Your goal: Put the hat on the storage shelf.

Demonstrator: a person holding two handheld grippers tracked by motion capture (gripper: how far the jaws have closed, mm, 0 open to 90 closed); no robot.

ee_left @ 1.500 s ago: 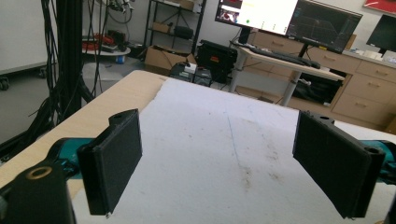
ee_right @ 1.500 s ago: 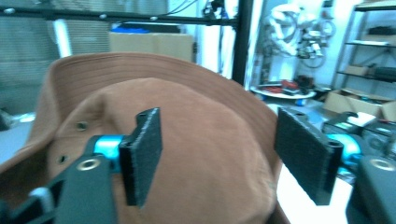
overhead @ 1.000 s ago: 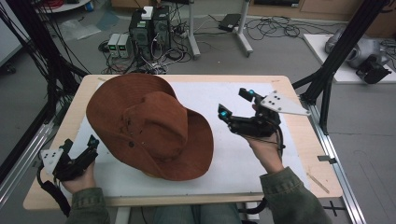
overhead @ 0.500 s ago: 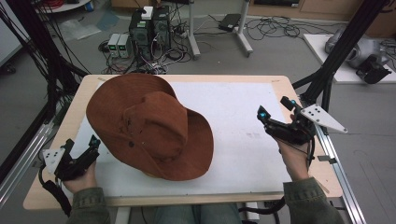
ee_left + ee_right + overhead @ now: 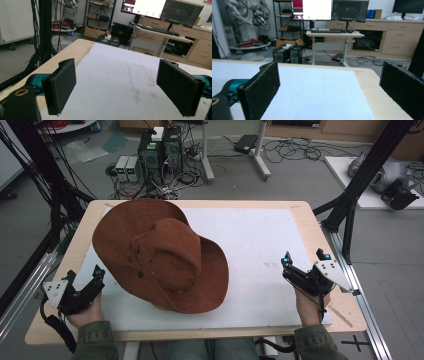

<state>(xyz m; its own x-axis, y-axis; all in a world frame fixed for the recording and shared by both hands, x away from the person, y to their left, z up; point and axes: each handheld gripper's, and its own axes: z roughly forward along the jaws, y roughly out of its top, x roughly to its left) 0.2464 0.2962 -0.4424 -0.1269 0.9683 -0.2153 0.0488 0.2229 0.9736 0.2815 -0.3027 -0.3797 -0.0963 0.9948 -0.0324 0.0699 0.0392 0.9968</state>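
Both grippers are empty with jaws spread wide: the left gripper (image 5: 84,279) rests at the near left edge of the table (image 5: 310,220), just beside the hat (image 5: 160,255), and the right gripper (image 5: 303,262) sits well apart from it at the near right. That hat lies crown-up on the white mat (image 5: 260,240), left of centre, its brim drooping toward the person. To pick it up well, I would bring each gripper in low and pinch the soft brim on opposite sides, not the crown
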